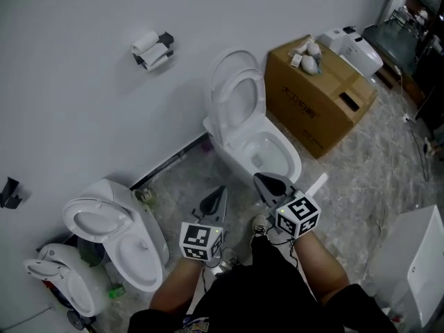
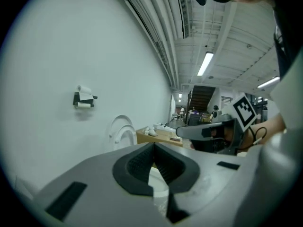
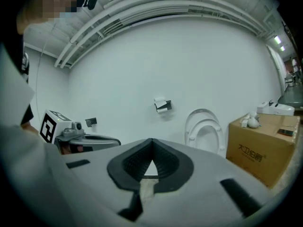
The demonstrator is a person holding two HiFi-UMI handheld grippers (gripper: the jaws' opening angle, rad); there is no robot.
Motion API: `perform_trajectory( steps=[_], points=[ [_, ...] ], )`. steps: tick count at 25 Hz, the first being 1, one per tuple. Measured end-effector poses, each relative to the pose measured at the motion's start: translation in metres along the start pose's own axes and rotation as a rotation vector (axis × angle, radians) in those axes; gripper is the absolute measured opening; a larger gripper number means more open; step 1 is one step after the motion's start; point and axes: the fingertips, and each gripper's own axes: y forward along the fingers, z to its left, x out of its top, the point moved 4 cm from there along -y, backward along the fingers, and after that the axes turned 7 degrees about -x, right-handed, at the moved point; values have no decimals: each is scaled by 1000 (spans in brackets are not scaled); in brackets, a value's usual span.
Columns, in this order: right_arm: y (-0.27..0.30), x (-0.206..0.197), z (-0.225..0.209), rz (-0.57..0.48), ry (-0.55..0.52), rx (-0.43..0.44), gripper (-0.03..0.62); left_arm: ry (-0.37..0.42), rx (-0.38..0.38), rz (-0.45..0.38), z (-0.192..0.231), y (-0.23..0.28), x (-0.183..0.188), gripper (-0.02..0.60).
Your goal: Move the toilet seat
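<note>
White plastic, the toilet seat is standing raised against its lid by the wall, above the open bowl. The left tool and right tool are hovering near the bowl's front, each with jaws pressed together on nothing. The step in hand is looking like the approach. To do it well, one tool should be opening before it arrives, taking only the seat's ring near its top edge, not the lid behind. Then it should be swinging the ring down slowly about the hinge, never slamming the rim.
</note>
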Motion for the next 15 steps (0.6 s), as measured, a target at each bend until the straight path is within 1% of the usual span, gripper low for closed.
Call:
perform_trajectory(
  steps=[3, 7, 11, 15],
  points=[
    [-35, -13, -5, 21, 3, -71, 6, -25, -60, 8, -23, 1, -10, 6],
    [-74, -18, -15, 9, 24, -147, 6, -29, -125, 10, -56, 2, -18, 6],
    [-104, -20, -18, 2, 15, -169, 6, -28, -150, 15, -84, 0, -21, 6],
    [-132, -20, -24, -9, 5, -158, 5, -19, -134, 4, -111, -1, -19, 6]
  ],
)
